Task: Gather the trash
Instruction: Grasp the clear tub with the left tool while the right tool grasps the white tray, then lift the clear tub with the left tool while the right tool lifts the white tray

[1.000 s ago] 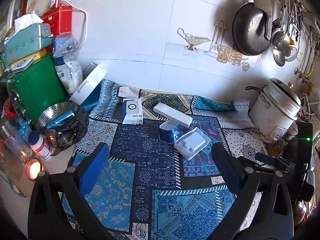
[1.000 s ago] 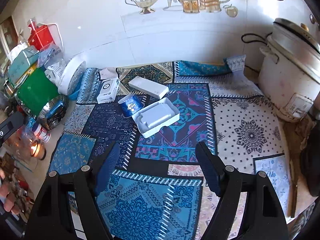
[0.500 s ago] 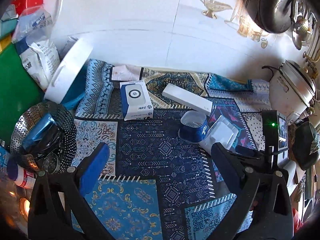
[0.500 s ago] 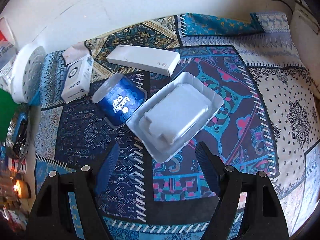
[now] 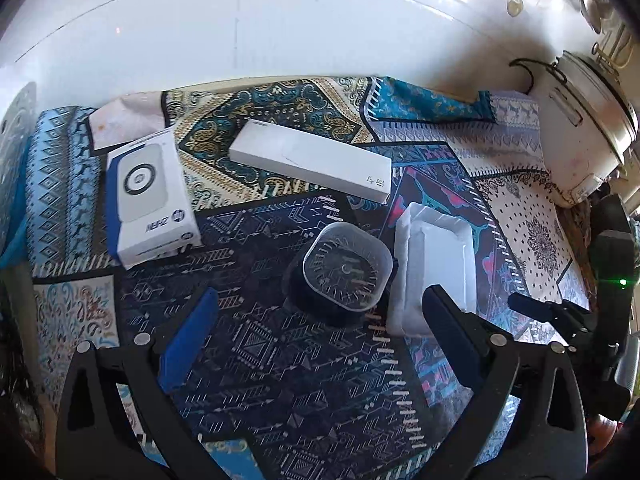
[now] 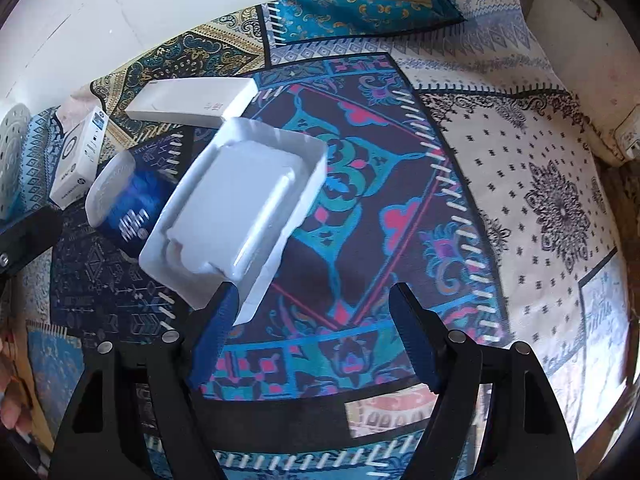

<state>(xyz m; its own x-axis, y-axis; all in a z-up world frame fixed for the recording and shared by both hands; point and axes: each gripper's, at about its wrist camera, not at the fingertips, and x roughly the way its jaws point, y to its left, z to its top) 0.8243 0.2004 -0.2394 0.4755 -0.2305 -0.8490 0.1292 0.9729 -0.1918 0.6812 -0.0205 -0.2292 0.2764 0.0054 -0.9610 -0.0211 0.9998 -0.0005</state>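
At the far left of the left wrist view, a white and blue box lies flat on the patterned cloth, printed face up. Next to the right, farther back, a long white box lies at a slant, well apart from the first. In front of it a clear plastic cup with a blue label lies on its side, its open mouth facing the left gripper, whose jaws are spread wide with nothing between them; the cup sits just ahead of the gap. Touching the cup's right side is a white plastic tray, and the left gripper's right finger overlaps the tray's near corner in this view. At the right edge stands a white rice cooker. In the right wrist view, the same cup lies at the left, and the tray rests against it, one side tilted up. The right gripper is also spread open and holds nothing; its left finger is at the tray's near edge, though contact cannot be told.
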